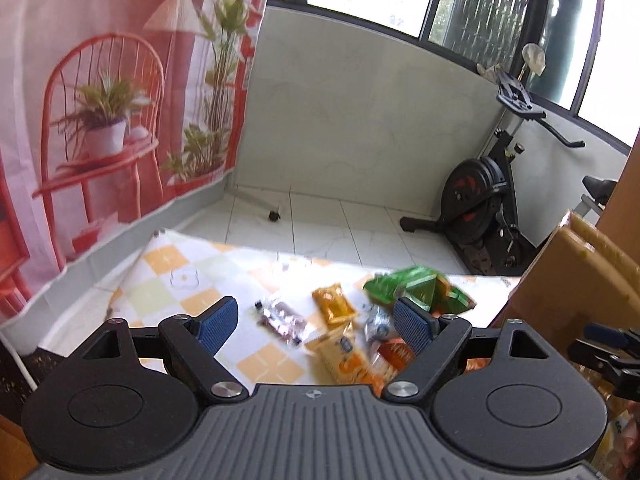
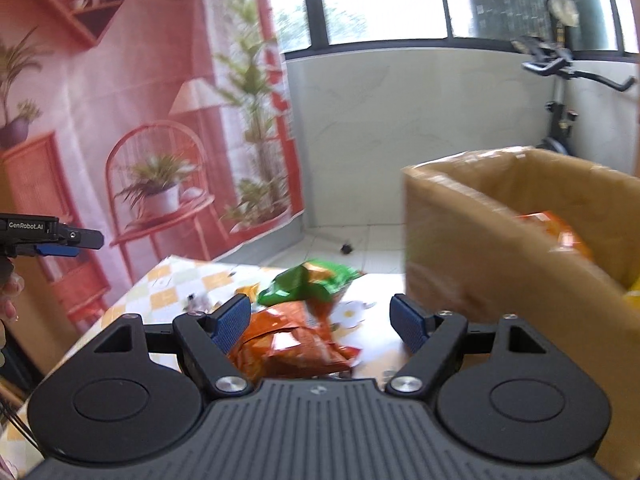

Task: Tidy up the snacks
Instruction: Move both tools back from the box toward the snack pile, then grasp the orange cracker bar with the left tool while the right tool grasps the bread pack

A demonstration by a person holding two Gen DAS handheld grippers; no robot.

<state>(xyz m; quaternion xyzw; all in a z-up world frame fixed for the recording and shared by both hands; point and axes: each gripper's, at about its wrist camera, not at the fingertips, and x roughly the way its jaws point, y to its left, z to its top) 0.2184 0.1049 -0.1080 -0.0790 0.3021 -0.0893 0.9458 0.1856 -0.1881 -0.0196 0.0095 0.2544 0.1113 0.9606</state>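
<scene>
Several snack packets lie on a table with a yellow-and-white checked cloth (image 1: 160, 276). In the left wrist view I see a green bag (image 1: 420, 286), a small orange packet (image 1: 334, 304), a silvery purple packet (image 1: 282, 318) and a long orange packet (image 1: 348, 360). My left gripper (image 1: 316, 320) is open and empty above them. In the right wrist view my right gripper (image 2: 320, 320) is open and empty above a big orange bag (image 2: 292, 344) and the green bag (image 2: 308, 284). A cardboard box (image 2: 460, 240) at the right holds an orange packet (image 2: 556, 232).
The cardboard box (image 1: 560, 272) stands at the table's right side. An exercise bike (image 1: 484, 196) stands on the tiled floor beyond the table. A printed pink backdrop (image 1: 100, 100) hangs at the left. The left gripper (image 2: 60, 238) shows at the right view's left edge.
</scene>
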